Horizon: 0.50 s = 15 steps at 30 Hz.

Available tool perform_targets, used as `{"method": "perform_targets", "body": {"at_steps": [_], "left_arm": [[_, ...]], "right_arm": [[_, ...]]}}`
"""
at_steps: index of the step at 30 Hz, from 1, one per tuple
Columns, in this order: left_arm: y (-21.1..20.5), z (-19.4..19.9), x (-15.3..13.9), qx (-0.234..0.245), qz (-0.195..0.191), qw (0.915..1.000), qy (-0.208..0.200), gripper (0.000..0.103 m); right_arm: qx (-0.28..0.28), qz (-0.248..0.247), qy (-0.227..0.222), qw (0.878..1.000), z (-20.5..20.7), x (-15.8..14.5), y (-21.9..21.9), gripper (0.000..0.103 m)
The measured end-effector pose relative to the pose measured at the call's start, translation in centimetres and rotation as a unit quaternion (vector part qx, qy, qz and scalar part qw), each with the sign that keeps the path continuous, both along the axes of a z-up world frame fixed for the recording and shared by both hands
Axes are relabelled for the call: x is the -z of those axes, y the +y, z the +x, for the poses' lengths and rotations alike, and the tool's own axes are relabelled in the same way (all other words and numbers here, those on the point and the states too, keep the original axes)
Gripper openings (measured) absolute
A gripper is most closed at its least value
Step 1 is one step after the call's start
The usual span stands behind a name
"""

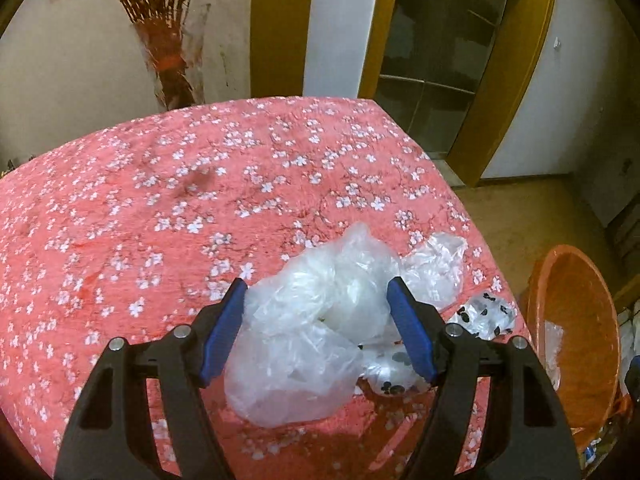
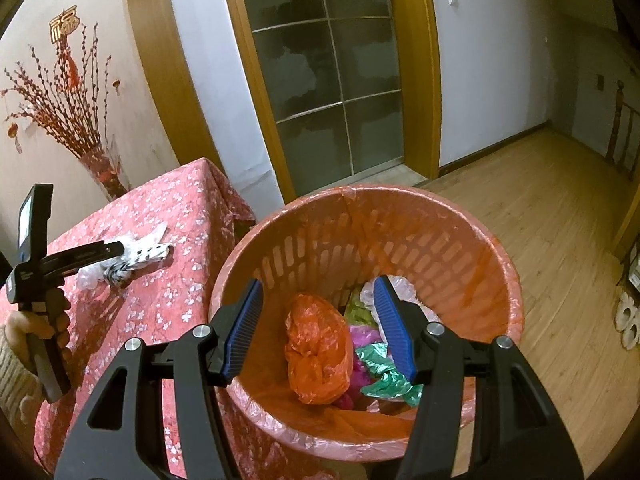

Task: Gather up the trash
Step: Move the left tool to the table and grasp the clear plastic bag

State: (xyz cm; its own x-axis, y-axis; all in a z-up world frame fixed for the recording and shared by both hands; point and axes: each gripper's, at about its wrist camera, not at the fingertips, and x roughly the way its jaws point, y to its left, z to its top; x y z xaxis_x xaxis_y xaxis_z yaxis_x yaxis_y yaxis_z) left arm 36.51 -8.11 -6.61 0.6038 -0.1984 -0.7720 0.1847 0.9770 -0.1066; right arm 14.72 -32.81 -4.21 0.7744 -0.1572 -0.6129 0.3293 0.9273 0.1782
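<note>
A crumpled clear plastic bag [image 1: 316, 320] lies on the red flowered tablecloth [image 1: 160, 208] near the table's right edge. A second clear bag with black spots [image 1: 486, 316] lies beside and partly under it. My left gripper [image 1: 318, 288] is open, its blue fingers on either side of the clear bag. My right gripper [image 2: 320, 286] is open and empty above the orange waste basket [image 2: 472, 240], which holds an orange bag [image 2: 316, 352] and pink, green and clear scraps. The left gripper also shows in the right wrist view [image 2: 116, 250] at the bags [image 2: 132, 260].
The basket [image 1: 572, 332] stands on the wooden floor [image 2: 540, 208] just right of the table. A vase of dried red branches [image 1: 168, 60] stands behind the table by the wall. A glass door with a wooden frame [image 2: 328, 80] is behind the basket.
</note>
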Motion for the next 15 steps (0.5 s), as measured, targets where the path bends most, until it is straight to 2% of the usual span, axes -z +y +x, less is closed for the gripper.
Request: {"method": "perform_targets", "body": {"at_steps": [8,15], "left_arm": [[0.2,-0.8,0.3,0.017,0.0,0.9998,-0.011,0.044],[2.8,-1.4,-1.8,-0.021,-0.022,0.9987,-0.041,0.043]], "right_arm": [[-0.015,-0.001,0.003,1.0,0.4,0.0,1.0,0.058],[-0.043,-0.009,-0.003,0.999,1.2,-0.8,3.1,0.058]]}}
